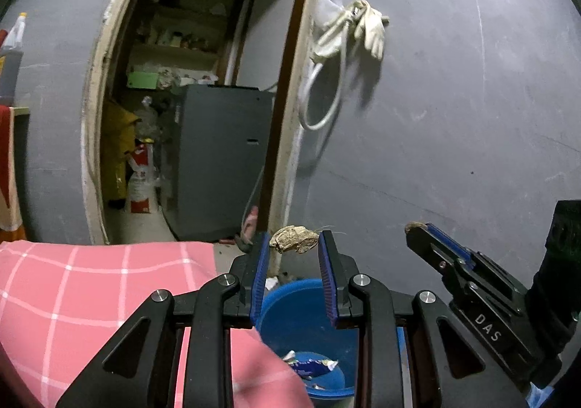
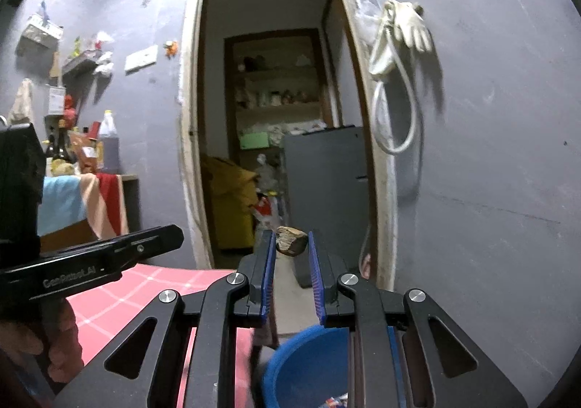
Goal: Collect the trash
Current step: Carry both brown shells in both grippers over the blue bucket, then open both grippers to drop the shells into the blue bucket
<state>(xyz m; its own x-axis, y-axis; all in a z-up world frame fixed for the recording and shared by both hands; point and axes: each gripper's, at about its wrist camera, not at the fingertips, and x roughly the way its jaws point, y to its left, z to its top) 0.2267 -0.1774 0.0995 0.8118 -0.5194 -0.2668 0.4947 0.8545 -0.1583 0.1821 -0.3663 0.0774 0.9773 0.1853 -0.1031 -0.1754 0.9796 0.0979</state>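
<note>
Blue-padded jaws of the left gripper [image 1: 294,244] pinch a crumpled, tan scrap of trash [image 1: 293,240] at their very tips, the pads pressing on it from both sides. Just to its right, the right gripper [image 2: 291,243] is likewise clenched on a small brown, stone-like lump of trash [image 2: 290,240], held between its fingertips with only a narrow gap between the pads. Both grippers are held near a blue plastic bucket [image 1: 301,302], which sits below them and already contains wrappers. A pink checked cloth [image 1: 90,284] lies to the left. Farther off, a grey wall has an open doorway [image 2: 276,99], with white gloves [image 1: 366,28] hanging to its right.
</note>
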